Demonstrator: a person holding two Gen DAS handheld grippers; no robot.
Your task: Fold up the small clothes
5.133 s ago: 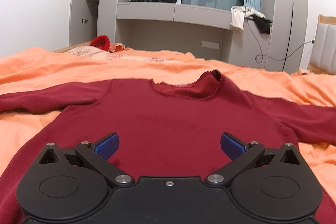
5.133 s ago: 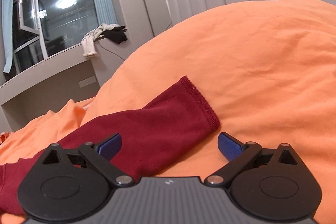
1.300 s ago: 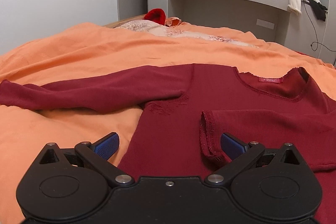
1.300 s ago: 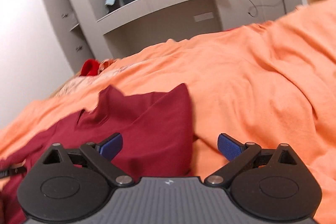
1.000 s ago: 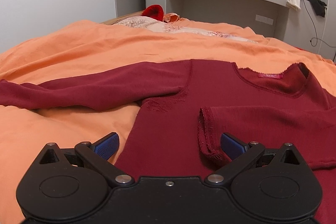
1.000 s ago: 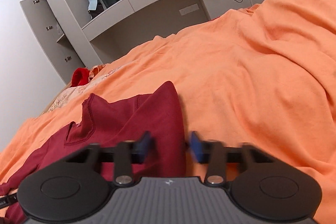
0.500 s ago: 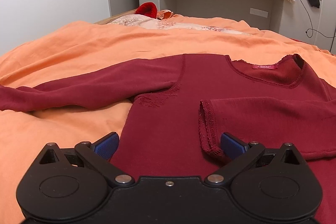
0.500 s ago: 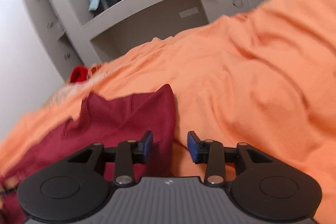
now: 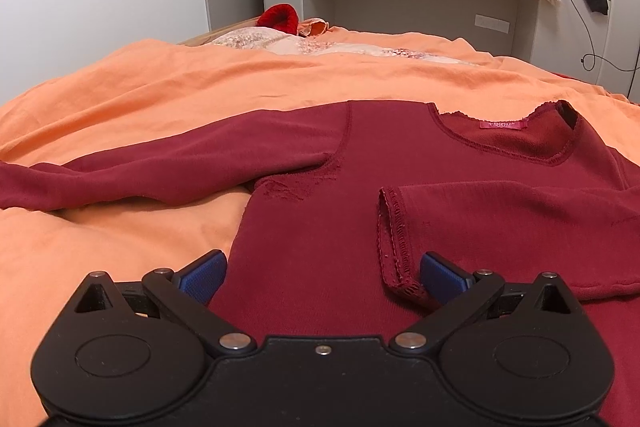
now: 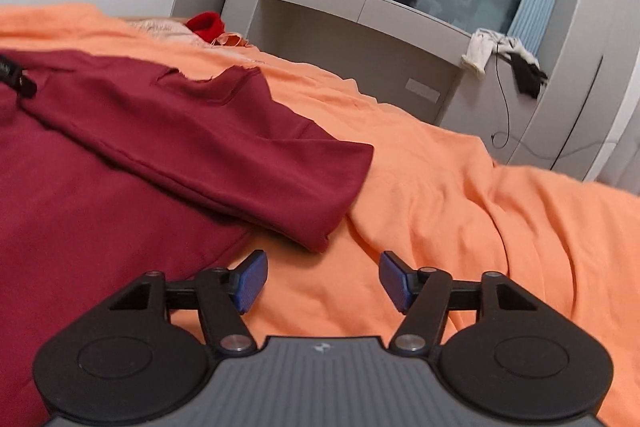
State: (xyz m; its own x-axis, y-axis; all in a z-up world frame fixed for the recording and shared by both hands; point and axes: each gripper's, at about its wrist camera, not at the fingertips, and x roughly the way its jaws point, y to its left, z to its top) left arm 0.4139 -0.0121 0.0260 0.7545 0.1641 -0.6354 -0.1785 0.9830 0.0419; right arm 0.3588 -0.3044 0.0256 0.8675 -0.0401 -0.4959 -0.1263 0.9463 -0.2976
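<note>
A bright red knitted item (image 9: 279, 17) sits at eleven o'clock beyond my dark red long-sleeved knit top (image 9: 328, 211), spread on the orange bedspread (image 9: 120, 99), one sleeve folded across its chest. My left gripper (image 9: 322, 277) gapes empty; my right gripper (image 10: 323, 281), jaws just opening, holds nothing. The pink neck label (image 9: 503, 125) is unreadable.

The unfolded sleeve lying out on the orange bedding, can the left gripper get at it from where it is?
Probably yes: the unfolded sleeve lies flat on the orange bedding, uncovered, and the open left gripper has nothing between.
</note>
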